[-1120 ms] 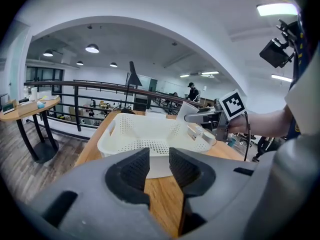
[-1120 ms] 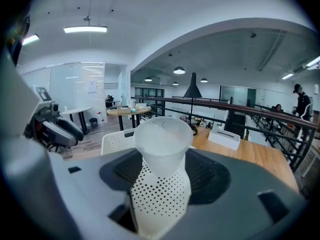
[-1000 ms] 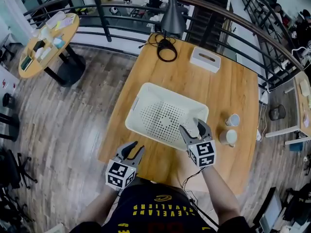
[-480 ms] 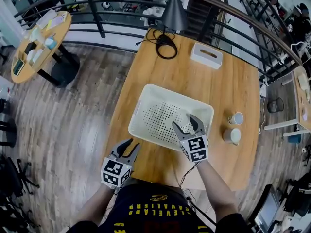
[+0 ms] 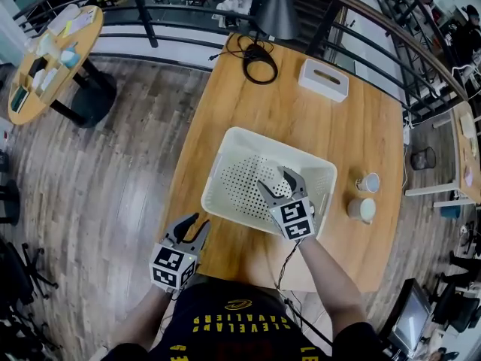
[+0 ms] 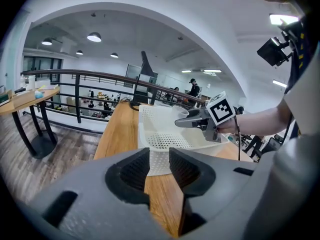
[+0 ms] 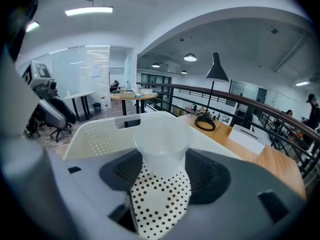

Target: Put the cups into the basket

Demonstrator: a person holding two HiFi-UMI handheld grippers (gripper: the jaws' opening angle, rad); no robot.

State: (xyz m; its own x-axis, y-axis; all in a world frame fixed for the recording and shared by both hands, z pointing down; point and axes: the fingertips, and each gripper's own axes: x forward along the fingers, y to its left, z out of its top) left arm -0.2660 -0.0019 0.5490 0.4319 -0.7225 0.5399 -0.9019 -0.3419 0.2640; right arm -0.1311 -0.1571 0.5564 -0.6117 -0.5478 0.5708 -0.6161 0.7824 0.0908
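Observation:
My right gripper (image 5: 275,180) hangs over the inside of the white perforated basket (image 5: 225,153), shut on a translucent white cup (image 7: 161,144) held upright between its jaws. In the left gripper view the same cup (image 6: 181,115) shows at the right gripper's tips above the basket (image 6: 150,119). Two more white cups (image 5: 367,182) (image 5: 361,210) stand on the wooden table to the right of the basket. My left gripper (image 5: 189,226) sits at the table's near left edge, open, with nothing between its jaws.
A white tissue box (image 5: 323,80) and a coiled black cable (image 5: 259,53) lie at the table's far end under a lamp (image 5: 274,10). A metal railing runs behind the table. A round table (image 5: 45,59) stands on the floor to the far left.
My right gripper has carried the cup leftward from the basket's right rim to over its inside. The left gripper has hardly moved.

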